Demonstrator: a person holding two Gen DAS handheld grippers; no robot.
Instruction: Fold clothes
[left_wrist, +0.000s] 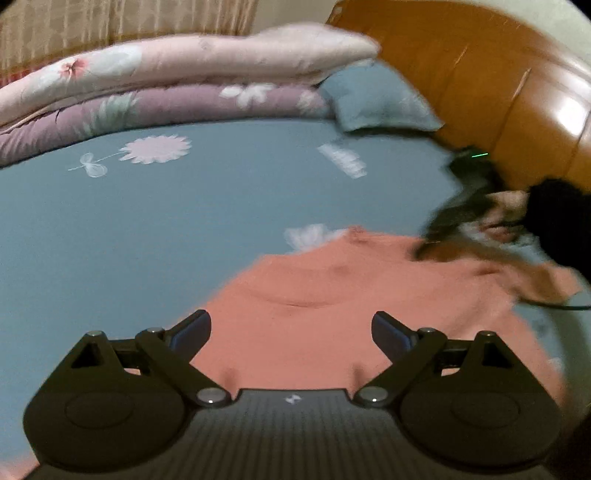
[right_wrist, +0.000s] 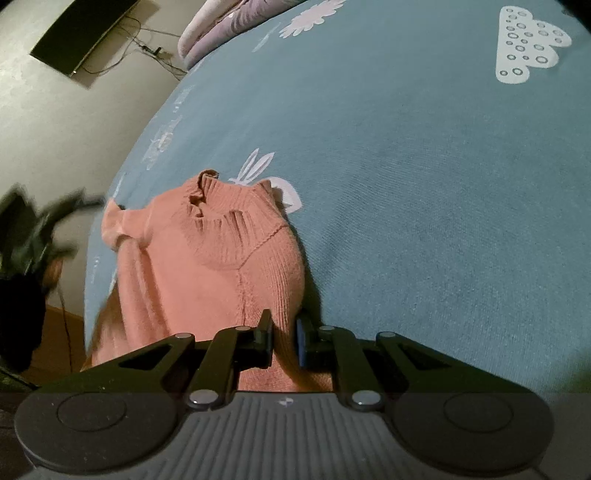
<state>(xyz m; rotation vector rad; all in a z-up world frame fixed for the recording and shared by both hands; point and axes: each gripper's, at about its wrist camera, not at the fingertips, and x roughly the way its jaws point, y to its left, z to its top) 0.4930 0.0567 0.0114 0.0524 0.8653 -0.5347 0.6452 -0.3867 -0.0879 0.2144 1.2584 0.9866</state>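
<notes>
Sweater lies flat on blue bed sheet, stretching to 12 o'clock from right gripper, pinched on its edge, w/ left gripper wide apart above it.

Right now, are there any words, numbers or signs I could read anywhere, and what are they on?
No readable words or numbers anywhere.
Small pale logo mark on the left gripper's grey ribbed body: a symbol, no letters.
Same mark on the right gripper's body.
Blue-grey bedsheet: only white pictures.
Salmon-pink knitted sweater: no label visible.
</notes>
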